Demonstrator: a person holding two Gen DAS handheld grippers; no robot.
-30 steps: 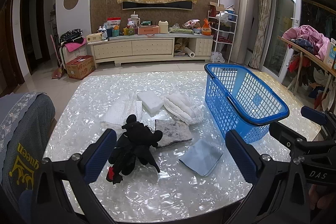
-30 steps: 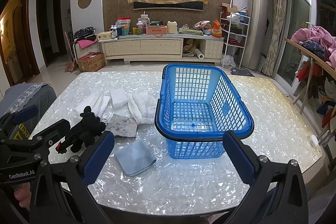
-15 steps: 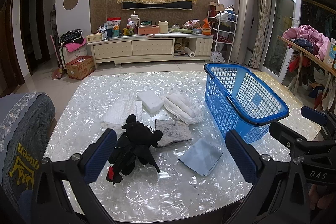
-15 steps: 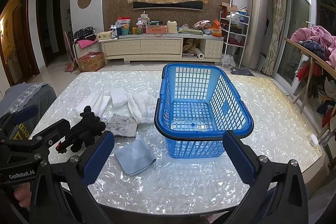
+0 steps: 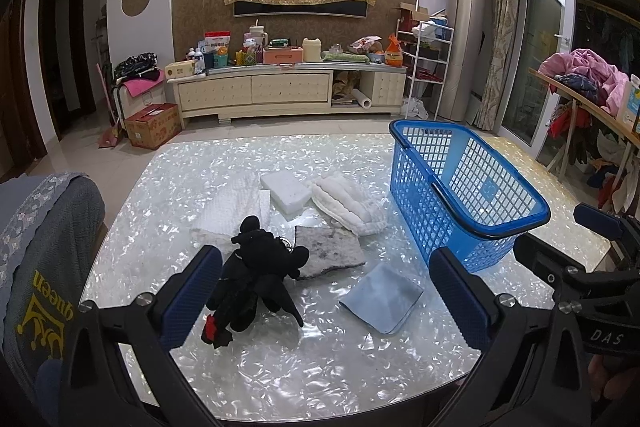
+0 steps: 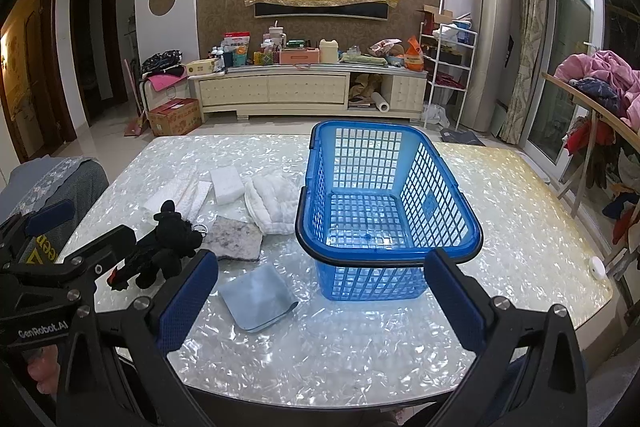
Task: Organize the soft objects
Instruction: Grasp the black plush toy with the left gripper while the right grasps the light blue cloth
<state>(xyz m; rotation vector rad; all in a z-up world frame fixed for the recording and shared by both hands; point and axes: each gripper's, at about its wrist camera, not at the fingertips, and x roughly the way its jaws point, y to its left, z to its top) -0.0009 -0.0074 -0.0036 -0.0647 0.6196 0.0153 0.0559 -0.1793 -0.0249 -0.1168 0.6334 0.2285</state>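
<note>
Stock: black plush toy (image 5: 256, 279) on pearly counter (image 5: 320, 359), left of empty blue plastic basket (image 6: 384, 227). Left hand-held gripper (image 5: 320, 303) and right hand-held gripper (image 6: 320, 303) both wide, empty. Advice: pinch the plush body, not limbs.

"queen", yellow letters, on the grey chair cover (image 5: 44, 267) at the table's left edge. "DAS", white, on the right gripper (image 5: 600, 337). "GenRobot.AI", white, on the left gripper (image 6: 44, 327).

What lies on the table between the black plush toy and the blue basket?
In the left wrist view, a grey mottled cloth lies right beside the black plush toy, touching it. Bare table then runs to the blue basket.
</note>
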